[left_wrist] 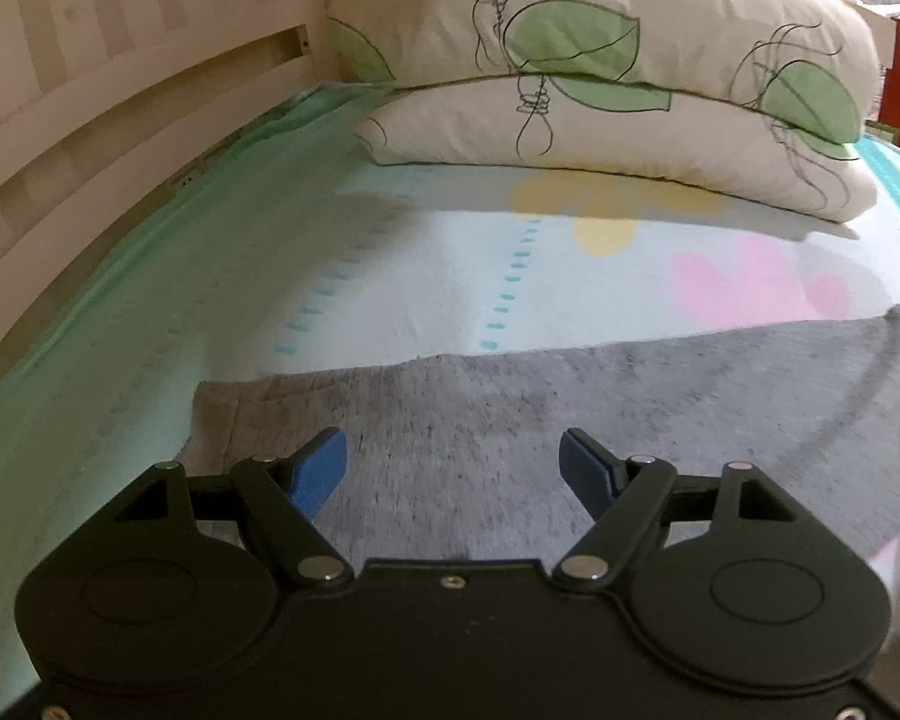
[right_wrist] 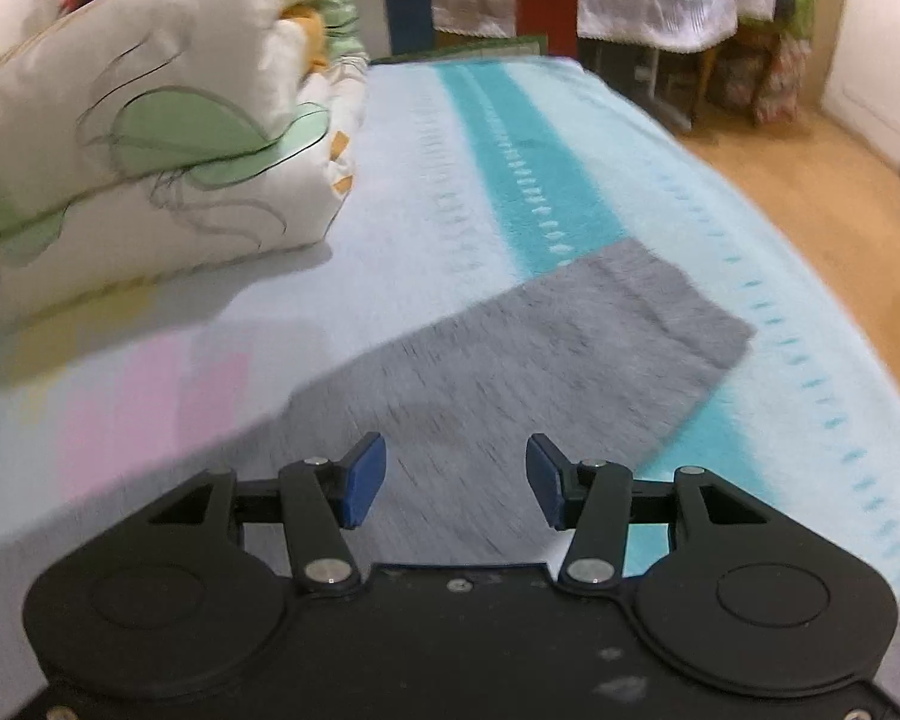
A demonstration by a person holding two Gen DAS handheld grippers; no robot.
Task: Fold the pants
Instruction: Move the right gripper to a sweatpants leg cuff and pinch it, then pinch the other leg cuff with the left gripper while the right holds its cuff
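Note:
Grey pants (left_wrist: 510, 408) lie flat on the bed. In the left wrist view their far edge runs across the frame and a corner sits at the left. My left gripper (left_wrist: 453, 462) is open and empty, just above the grey fabric near that corner. In the right wrist view the pants (right_wrist: 570, 348) stretch away to a squared end at the right. My right gripper (right_wrist: 456, 474) is open and empty, hovering over the fabric.
Two stacked white pillows with green leaves (left_wrist: 600, 72) lie at the far side of the bed, also in the right wrist view (right_wrist: 150, 138). A wooden rail (left_wrist: 90, 96) borders the left. The bed's right edge (right_wrist: 810, 300) drops to a wooden floor (right_wrist: 840, 192).

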